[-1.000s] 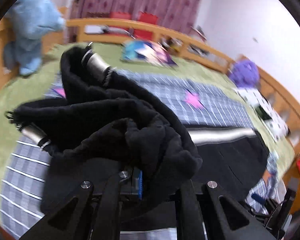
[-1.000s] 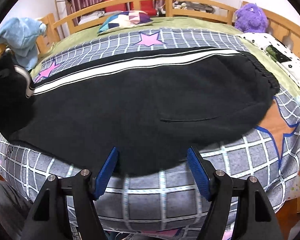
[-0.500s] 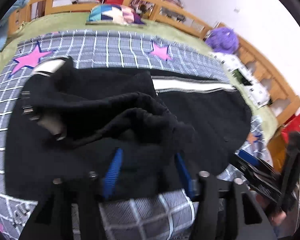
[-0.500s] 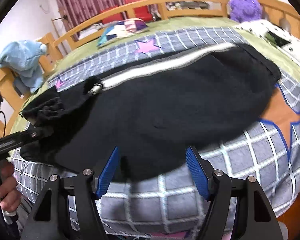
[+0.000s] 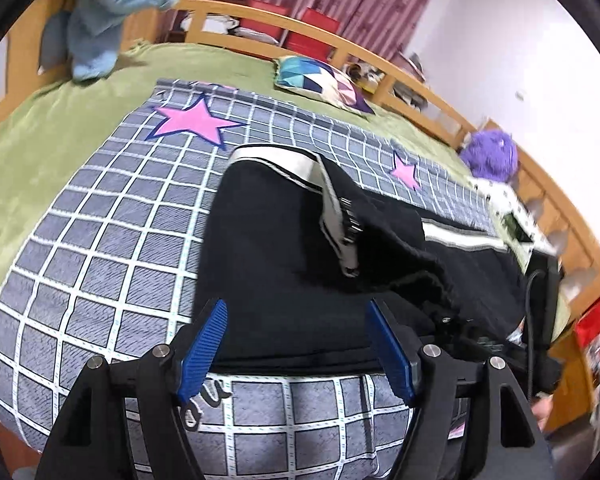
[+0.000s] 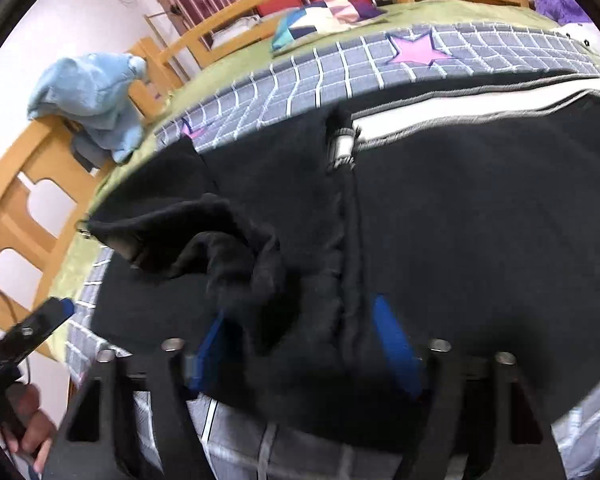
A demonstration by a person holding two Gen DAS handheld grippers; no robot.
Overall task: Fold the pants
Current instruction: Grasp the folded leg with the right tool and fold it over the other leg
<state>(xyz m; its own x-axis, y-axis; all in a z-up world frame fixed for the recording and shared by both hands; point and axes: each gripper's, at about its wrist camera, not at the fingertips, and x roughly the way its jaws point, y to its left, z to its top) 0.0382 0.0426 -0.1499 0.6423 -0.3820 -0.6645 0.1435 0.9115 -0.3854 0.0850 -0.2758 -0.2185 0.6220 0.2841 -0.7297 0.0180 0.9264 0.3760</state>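
Black pants point(image 5: 284, 264) with a white side stripe point(image 5: 284, 164) lie on the checked bedspread, their leg end folded back over the rest. My left gripper point(image 5: 296, 344) is open and empty at the near edge of the pants. My right gripper point(image 6: 300, 344) is open, its blue pads on either side of the bunched black cuff point(image 6: 228, 252) of the pants point(image 6: 460, 208), not closed on it. The right gripper also shows at the right of the left wrist view point(image 5: 480, 340), and the left gripper at the lower left of the right wrist view point(image 6: 40, 324).
The grey checked bedspread with pink stars point(image 5: 100, 240) covers a green sheet point(image 5: 40, 132). A wooden bed rail point(image 5: 340, 52) runs round the bed. A patterned pillow point(image 5: 320, 84), a purple plush point(image 5: 492, 152) and a blue garment on the rail point(image 6: 92, 96) lie at the edges.
My left gripper has opened and let go of the leg end, which now lies folded over the pants. My right gripper has moved left to the bunched cuff.
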